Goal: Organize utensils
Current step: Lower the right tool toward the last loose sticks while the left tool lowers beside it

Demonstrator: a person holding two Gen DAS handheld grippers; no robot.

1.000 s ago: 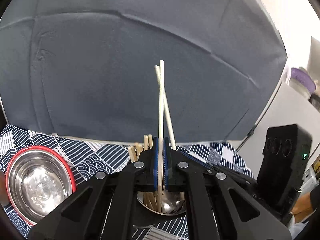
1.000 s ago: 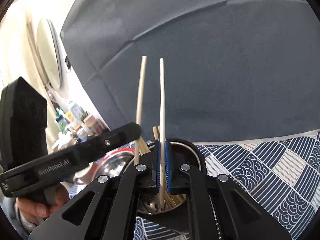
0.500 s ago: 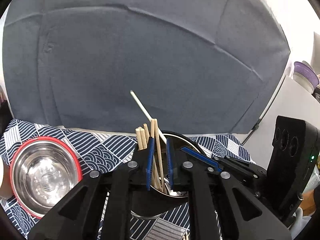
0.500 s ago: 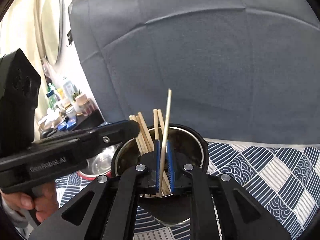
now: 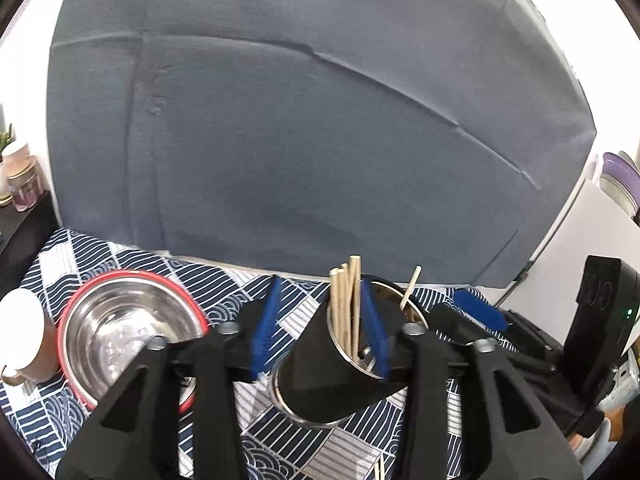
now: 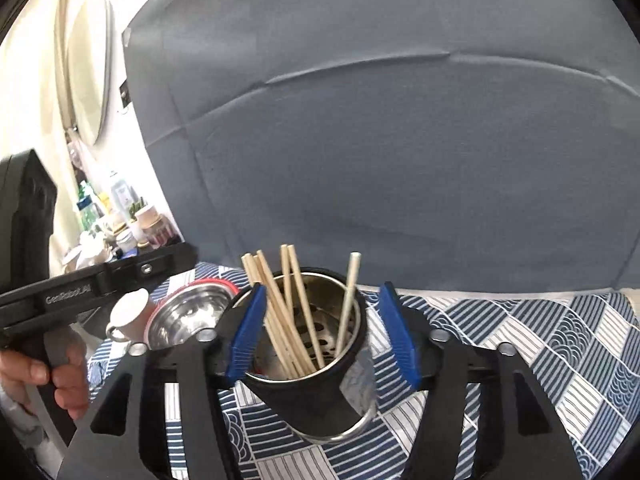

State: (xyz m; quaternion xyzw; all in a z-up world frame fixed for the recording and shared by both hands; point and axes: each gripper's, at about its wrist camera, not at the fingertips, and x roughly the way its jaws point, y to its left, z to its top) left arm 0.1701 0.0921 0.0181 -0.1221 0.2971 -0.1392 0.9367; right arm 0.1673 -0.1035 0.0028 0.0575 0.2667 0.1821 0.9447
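A black-sleeved steel utensil holder (image 5: pixel 332 376) (image 6: pixel 320 384) stands on the patterned cloth with several wooden chopsticks (image 5: pixel 345 300) (image 6: pixel 286 308) leaning in it. One paler chopstick (image 5: pixel 410 292) (image 6: pixel 347 304) rests against its right side. My left gripper (image 5: pixel 320 324) hovers just in front of the holder, jaws opening, nothing pressed between its blue pads. My right gripper (image 6: pixel 324 332) also sits before the holder, jaws opening wide to either side of the rim without touching it. Neither gripper holds anything.
A red-rimmed steel bowl (image 5: pixel 128 332) (image 6: pixel 188 316) and a white mug (image 5: pixel 20 336) (image 6: pixel 128 314) sit left of the holder. A grey backdrop (image 5: pixel 320 140) stands behind the table. A hand (image 6: pixel 60 376) holds the left gripper's handle. Chopstick tips (image 5: pixel 380 470) show at the bottom edge.
Both grippers were shut on upright chopsticks; both have let go and opened. The chopsticks dropped into the holder, and both grippers drew back a little.
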